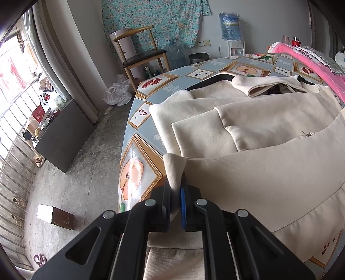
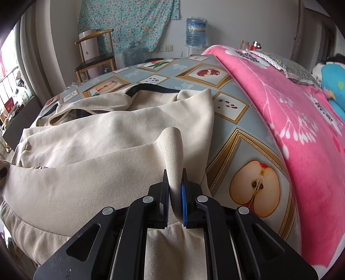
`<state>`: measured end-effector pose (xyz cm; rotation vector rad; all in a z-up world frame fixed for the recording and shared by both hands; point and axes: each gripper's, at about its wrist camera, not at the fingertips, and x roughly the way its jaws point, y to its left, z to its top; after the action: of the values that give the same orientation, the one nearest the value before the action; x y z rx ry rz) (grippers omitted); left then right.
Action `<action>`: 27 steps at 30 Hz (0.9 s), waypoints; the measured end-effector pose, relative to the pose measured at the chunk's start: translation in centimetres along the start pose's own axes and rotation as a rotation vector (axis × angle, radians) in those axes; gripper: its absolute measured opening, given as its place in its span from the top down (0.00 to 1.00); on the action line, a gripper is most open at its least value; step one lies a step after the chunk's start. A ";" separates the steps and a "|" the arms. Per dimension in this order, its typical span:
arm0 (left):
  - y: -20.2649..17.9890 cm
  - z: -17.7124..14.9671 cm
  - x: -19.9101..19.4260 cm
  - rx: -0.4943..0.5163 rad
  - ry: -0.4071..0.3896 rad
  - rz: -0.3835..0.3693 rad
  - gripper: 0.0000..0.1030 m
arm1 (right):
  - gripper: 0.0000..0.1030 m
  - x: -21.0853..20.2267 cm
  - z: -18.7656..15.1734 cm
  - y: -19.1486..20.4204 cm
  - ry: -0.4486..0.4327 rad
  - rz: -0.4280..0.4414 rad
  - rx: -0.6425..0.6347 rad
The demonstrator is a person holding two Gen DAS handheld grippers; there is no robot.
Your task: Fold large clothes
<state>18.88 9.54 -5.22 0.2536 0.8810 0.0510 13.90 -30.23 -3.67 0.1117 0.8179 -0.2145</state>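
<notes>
Cream sweatshirt [image 1: 248, 133] lies spread across the surface [image 1: 138, 150], which is covered by a blue-grey cloth printed with framed apples and pomegranates. The garment's sleeves are folded in over its body, and its dark-lined neck opening [image 1: 211, 80] lies at the far end, away from both cameras. The ribbed hem band runs along the near edge, and part of the fabric hangs down over the front of the surface.

The left gripper [image 1: 175, 183] is clenched on a raised tuft of that ribbed hem at the garment's left corner, the cloth pinched upright between its black jaws. The right gripper [image 2: 175, 181] is clamped the same way on the ribbed hem at the right corner, a tongue of fabric standing up between its jaws.

To the right of the sweatshirt, a pink flowered blanket [image 2: 291, 112] lies draped on the same surface, touching the patterned cloth but apart from the garment. Beyond the far edge stands a wooden chair [image 1: 142, 53] with a dark seat, and further along the wall a water dispenser [image 1: 231, 28] with a blue bottle. A teal floral cloth [image 1: 151, 19] hangs on the wall behind them. On the concrete floor to the left sits a dark cabinet [image 1: 64, 133] by the barred window.
</notes>
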 end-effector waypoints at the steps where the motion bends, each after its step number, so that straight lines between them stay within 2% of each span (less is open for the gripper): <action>1: 0.0 0.0 0.0 0.001 0.001 0.001 0.93 | 0.92 0.0 0.0 0.0 0.000 0.000 0.000; 27: -0.3 0.0 0.2 0.009 0.000 0.008 0.93 | 0.92 0.3 0.1 -0.2 0.002 0.015 0.004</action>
<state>18.98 9.30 -5.48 0.2655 0.8809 0.0547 14.09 -30.47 -3.81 0.1215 0.8182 -0.2022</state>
